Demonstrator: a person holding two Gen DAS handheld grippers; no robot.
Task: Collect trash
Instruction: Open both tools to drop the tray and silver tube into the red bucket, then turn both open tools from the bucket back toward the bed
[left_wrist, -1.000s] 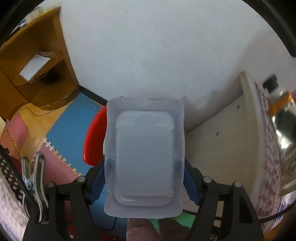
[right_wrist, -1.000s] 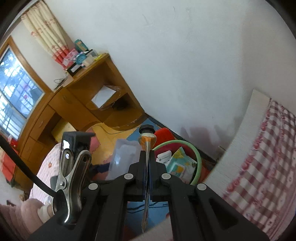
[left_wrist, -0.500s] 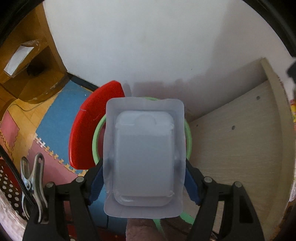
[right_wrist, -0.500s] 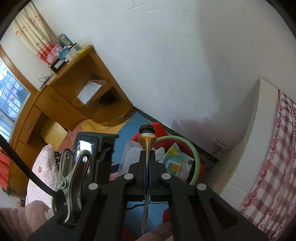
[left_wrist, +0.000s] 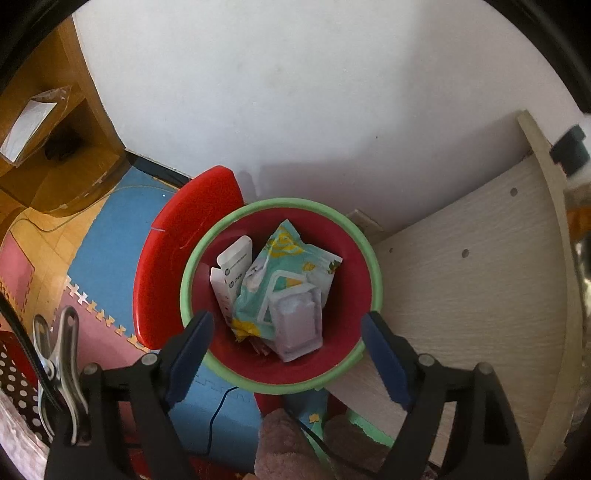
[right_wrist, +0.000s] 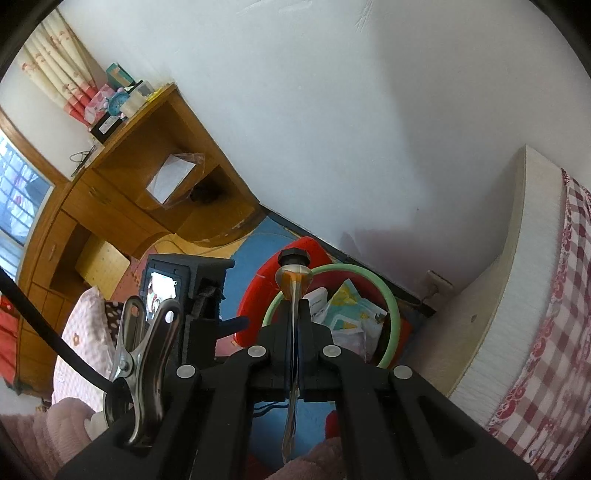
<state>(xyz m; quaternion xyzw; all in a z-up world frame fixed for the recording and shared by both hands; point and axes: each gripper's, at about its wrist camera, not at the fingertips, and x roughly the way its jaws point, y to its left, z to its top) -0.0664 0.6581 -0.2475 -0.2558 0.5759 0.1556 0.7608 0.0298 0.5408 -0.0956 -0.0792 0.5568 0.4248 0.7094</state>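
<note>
The left gripper (left_wrist: 286, 341) is hanging above the red bin (left_wrist: 343, 363) with the green rim, its jaws opening wide and nothing between the blue pads (left_wrist: 190, 356). The clear plastic blister pack (left_wrist: 297, 325) is lying loose inside the bin, resting against a teal and yellow wrapper (left_wrist: 284, 273) and beside a white carton (left_wrist: 232, 269) — no pad is touching it. The bin's red lid (left_wrist: 173, 266) is standing tilted open on the left, and a pale wooden bed frame (left_wrist: 461, 295) is sitting just beside the bin on the right.

The right gripper (right_wrist: 294, 332) is clenched tight on a flattened squeeze pouch (right_wrist: 293, 291) — amber, black cap uppermost — holding it near the same bin (right_wrist: 391, 325), which is showing behind its jaws
</note>
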